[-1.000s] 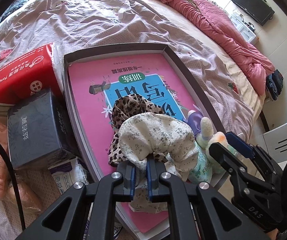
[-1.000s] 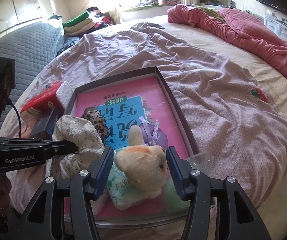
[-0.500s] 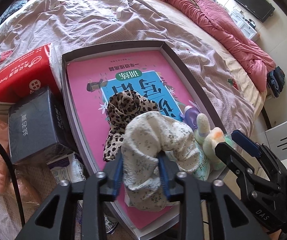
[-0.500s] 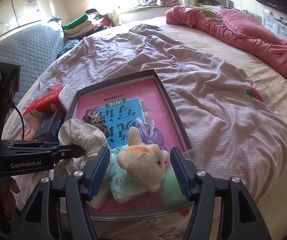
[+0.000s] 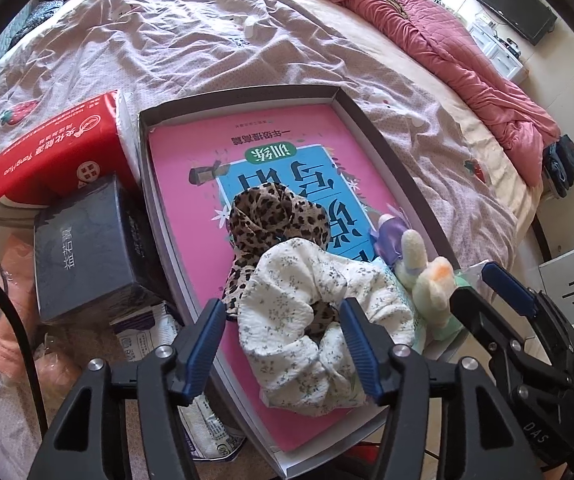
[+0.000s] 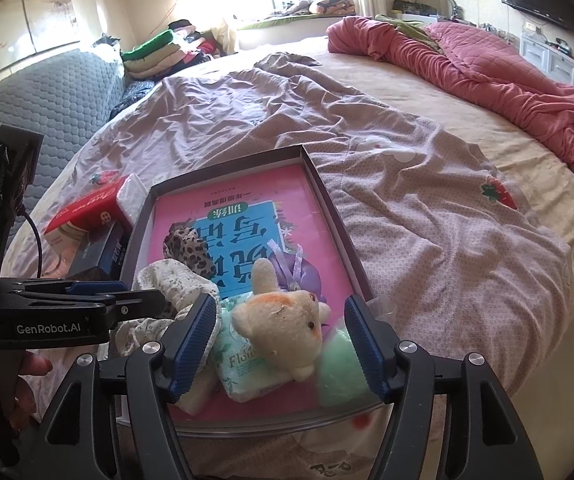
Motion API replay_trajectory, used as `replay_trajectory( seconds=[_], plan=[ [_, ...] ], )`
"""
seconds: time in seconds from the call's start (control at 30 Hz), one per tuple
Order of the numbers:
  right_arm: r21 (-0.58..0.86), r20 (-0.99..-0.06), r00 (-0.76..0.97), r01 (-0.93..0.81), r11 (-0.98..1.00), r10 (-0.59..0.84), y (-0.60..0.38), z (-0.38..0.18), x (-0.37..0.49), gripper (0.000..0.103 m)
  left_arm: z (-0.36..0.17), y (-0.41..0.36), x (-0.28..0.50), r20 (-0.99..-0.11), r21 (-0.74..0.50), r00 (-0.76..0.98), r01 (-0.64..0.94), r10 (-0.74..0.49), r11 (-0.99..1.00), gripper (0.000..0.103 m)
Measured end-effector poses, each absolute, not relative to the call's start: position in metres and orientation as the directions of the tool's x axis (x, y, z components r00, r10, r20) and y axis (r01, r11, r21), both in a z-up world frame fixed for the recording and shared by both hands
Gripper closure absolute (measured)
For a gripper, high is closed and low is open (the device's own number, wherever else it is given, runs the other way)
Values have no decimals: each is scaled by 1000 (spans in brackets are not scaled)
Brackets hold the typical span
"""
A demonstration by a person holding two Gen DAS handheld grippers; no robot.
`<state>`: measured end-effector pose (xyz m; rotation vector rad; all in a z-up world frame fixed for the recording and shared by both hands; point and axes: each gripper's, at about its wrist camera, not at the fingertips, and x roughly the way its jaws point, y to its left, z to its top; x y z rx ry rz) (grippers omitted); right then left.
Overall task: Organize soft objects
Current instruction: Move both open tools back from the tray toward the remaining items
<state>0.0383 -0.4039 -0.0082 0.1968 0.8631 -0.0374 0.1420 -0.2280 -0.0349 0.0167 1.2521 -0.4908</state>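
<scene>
On the bed [image 6: 427, 216], under a wrinkled lilac sheet [image 5: 191, 48] with one red quilt [image 6: 487, 68] bunched at the far right, sits one shallow grey box [image 5: 387, 148] lined with a pink book [image 5: 191, 176]. Left of it lie one red tissue pack [image 5: 47, 160] and one dark box [image 5: 83, 248]. Inside, near the front edge, rest two scrunchies: a white floral scrunchie [image 5: 319, 320] overlapping a leopard scrunchie [image 5: 275, 216], plus one plush toy [image 6: 283, 316] on a green tissue packet [image 6: 239, 364]. The left gripper [image 5: 283, 344] is released, jaws spread around the floral scrunchie; the right gripper [image 6: 283, 348] gapes around the plush, clear of it.
</scene>
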Motion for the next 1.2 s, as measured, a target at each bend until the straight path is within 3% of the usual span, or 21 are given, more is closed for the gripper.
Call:
replay_trajectory(
  seconds=[0.63,1.2],
  plan=[
    [113,-741,672,135,984,-7,-399,7,30,26,-3,-220,123,-884,-218,313,382,-348,898,20],
    [89,-695,718,138,986,-38,-388,34,17,23,22,-198,105,-869,-173,380,365,-316,915,14]
  ],
)
